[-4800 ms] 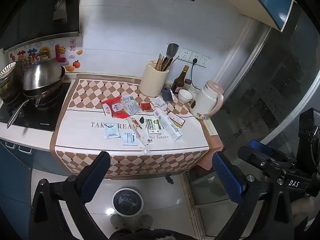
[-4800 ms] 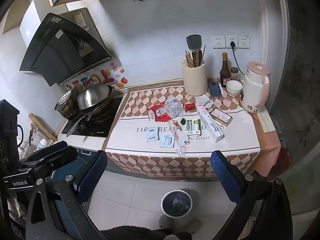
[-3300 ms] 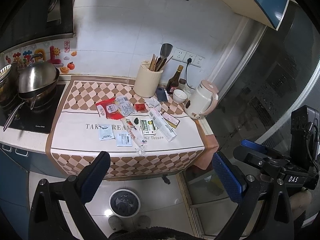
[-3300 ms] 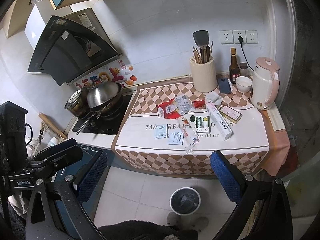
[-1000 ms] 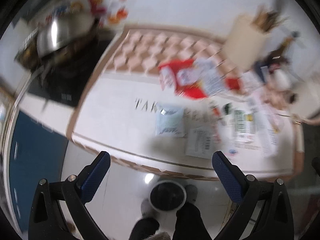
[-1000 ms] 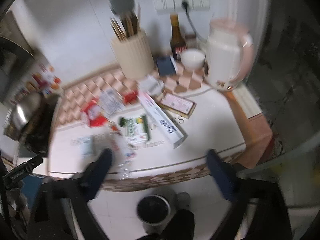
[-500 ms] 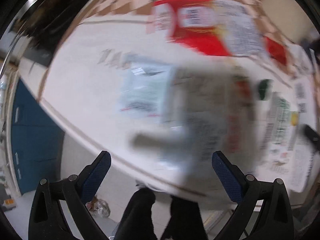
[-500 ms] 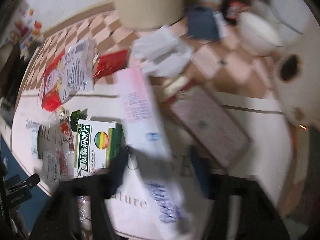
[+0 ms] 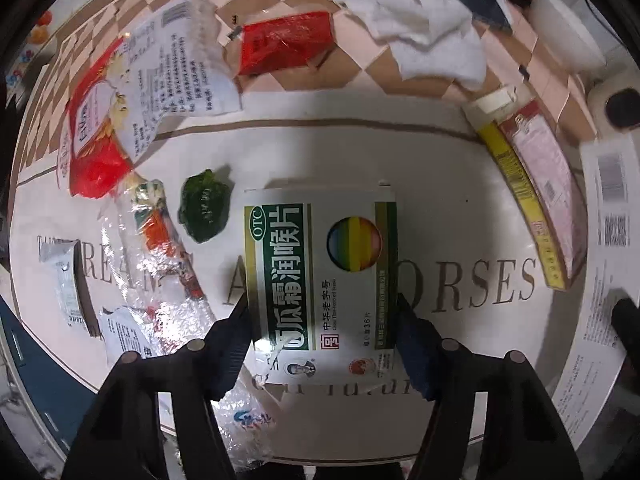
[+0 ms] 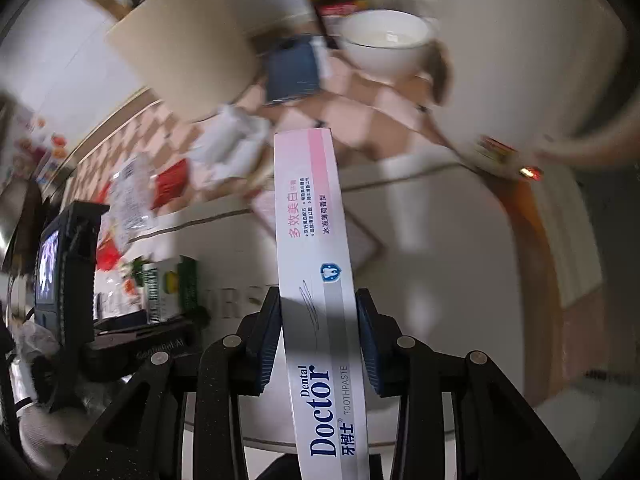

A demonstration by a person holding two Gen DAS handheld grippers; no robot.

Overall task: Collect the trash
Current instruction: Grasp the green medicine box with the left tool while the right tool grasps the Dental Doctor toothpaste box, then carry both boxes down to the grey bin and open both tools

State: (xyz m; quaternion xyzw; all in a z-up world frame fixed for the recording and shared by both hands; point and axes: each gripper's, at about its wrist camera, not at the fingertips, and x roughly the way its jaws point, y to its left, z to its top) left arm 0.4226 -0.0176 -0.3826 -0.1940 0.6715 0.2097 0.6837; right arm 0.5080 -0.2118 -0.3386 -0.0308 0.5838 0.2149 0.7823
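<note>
My left gripper [image 9: 322,320] is shut on a green and white medicine box [image 9: 320,264] that lies on the counter mat [image 9: 440,168]. My right gripper [image 10: 318,320] is shut on a long white and pink toothpaste box [image 10: 312,232] and holds it tilted above the mat [image 10: 432,248]. In the left wrist view other trash lies around: a red and white snack bag [image 9: 132,96], a small red wrapper [image 9: 286,42], a green wrapper [image 9: 205,210], a clear plastic wrapper [image 9: 168,264], crumpled tissue [image 9: 424,46] and a flat yellow-edged box [image 9: 532,200].
A white bowl [image 10: 384,44], a cream utensil holder [image 10: 188,44], a dark phone [image 10: 292,72] and a large pale kettle [image 10: 532,60] stand at the back. The left gripper's body with its small screen [image 10: 60,272] shows left in the right wrist view.
Both grippers came down from well back in the room to the counter. The left one closed on the medicine box and the right one closed on the toothpaste box and lifted it.
</note>
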